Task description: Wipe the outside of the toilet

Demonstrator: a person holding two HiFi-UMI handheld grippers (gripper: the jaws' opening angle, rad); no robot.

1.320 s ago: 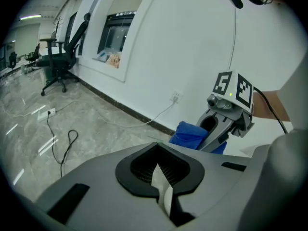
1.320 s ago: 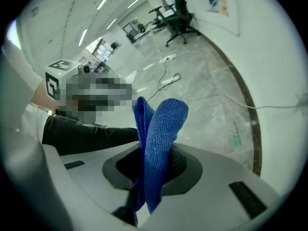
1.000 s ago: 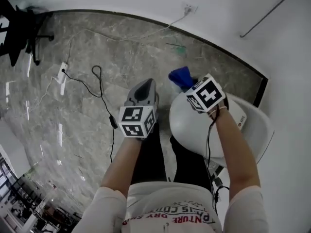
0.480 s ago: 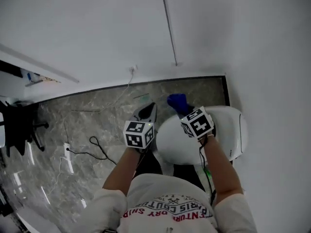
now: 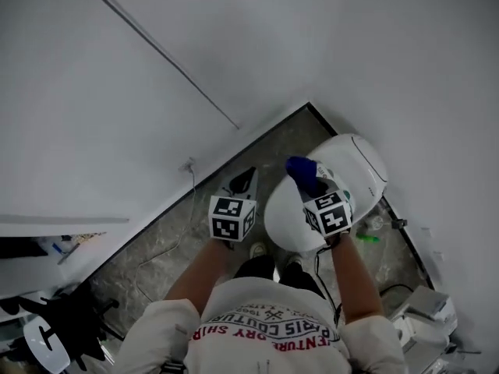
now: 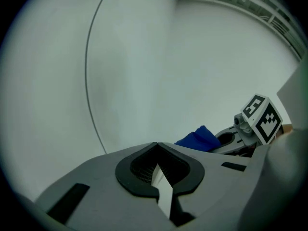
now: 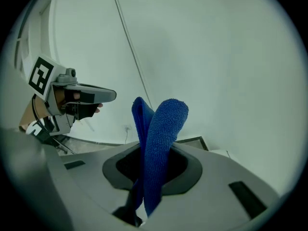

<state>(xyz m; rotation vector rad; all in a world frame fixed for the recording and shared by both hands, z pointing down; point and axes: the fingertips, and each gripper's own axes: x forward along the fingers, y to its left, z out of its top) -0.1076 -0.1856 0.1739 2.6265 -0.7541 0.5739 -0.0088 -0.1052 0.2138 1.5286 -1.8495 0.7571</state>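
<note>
The white toilet (image 5: 355, 162) stands in the corner with its lid down, seen in the head view. My right gripper (image 5: 313, 187) hovers over the lid's left part, shut on a blue cloth (image 5: 304, 173) that sticks up from the jaws (image 7: 160, 129). My left gripper (image 5: 247, 178) hangs left of the bowl over the floor, jaws shut with nothing between them (image 6: 157, 153). Both grippers point toward the white wall. The left gripper view shows the blue cloth (image 6: 196, 140) off to its right.
White walls close in on two sides, with a thin pipe (image 5: 156, 53) running down one. A wall socket and cable (image 5: 189, 167) sit near the grey marble floor (image 5: 156, 255). A white unit (image 5: 425, 322) stands at the lower right, a black chair base (image 5: 70, 322) at the lower left.
The head view has swung from the floor toward the wall corner. Both grippers have tilted up to face the wall. The right one still holds the cloth over the toilet lid.
</note>
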